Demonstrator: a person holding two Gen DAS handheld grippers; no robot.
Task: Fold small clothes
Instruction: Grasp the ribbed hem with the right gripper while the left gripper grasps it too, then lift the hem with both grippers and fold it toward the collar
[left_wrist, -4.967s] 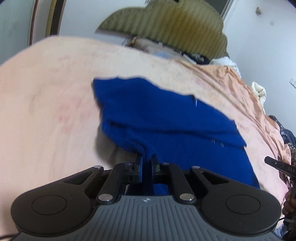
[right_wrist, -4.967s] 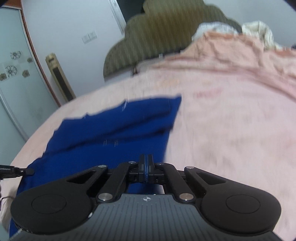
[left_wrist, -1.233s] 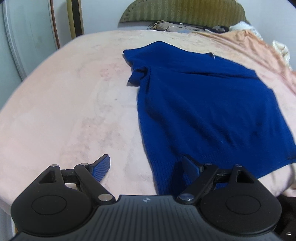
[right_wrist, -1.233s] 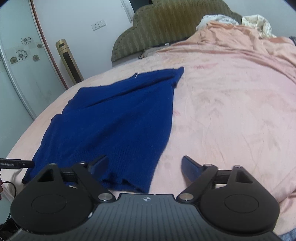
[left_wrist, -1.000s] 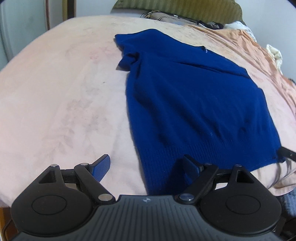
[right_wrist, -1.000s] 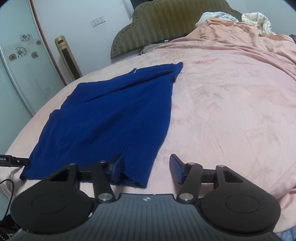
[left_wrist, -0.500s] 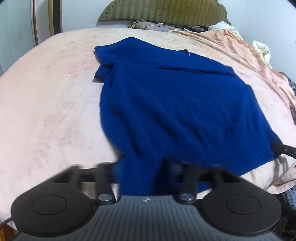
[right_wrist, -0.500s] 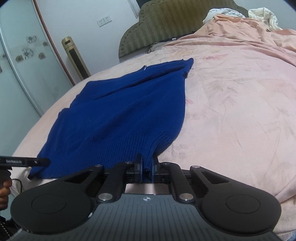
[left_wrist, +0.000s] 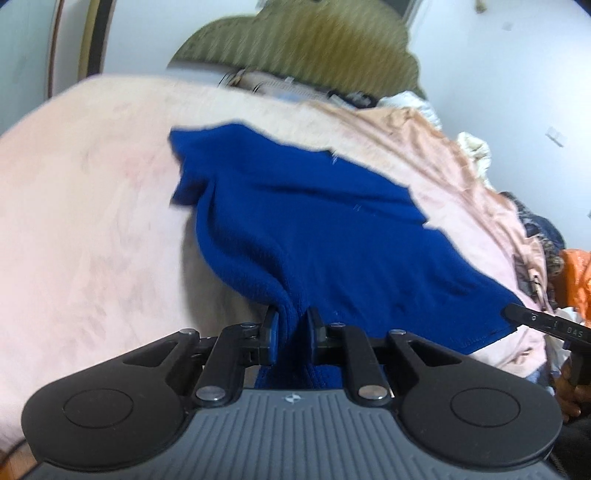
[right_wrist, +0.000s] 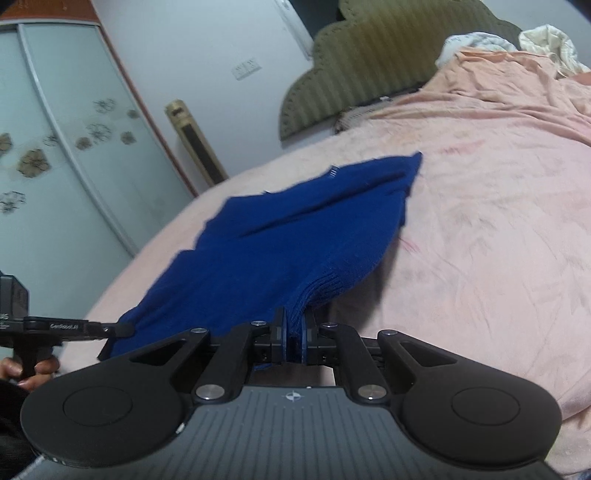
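A dark blue knitted sweater (left_wrist: 332, 229) lies spread on the pink bed cover (left_wrist: 92, 221), neck end far, ribbed hem near. My left gripper (left_wrist: 291, 325) has its jaws closing on the hem's left corner, and the bunched knit fills the gap between the pads. My right gripper (right_wrist: 294, 332) is shut on the right corner of the sweater (right_wrist: 295, 236) hem. Both corners hang lifted off the bed cover (right_wrist: 498, 240), casting a shadow below. Each view catches the other gripper's finger at its edge.
An olive padded headboard (right_wrist: 369, 66) stands at the far end, with crumpled bedding (right_wrist: 535, 40) piled at the far right. A tall gold tower fan (right_wrist: 195, 144) and a sliding wardrobe door (right_wrist: 55, 166) stand left of the bed. A person's hand (right_wrist: 37, 367) grips the left handle.
Both grippers went from wide open to closed on the sweater's hem corners. They have risen and tilted up, and the near edge of the sweater has come off the bed.
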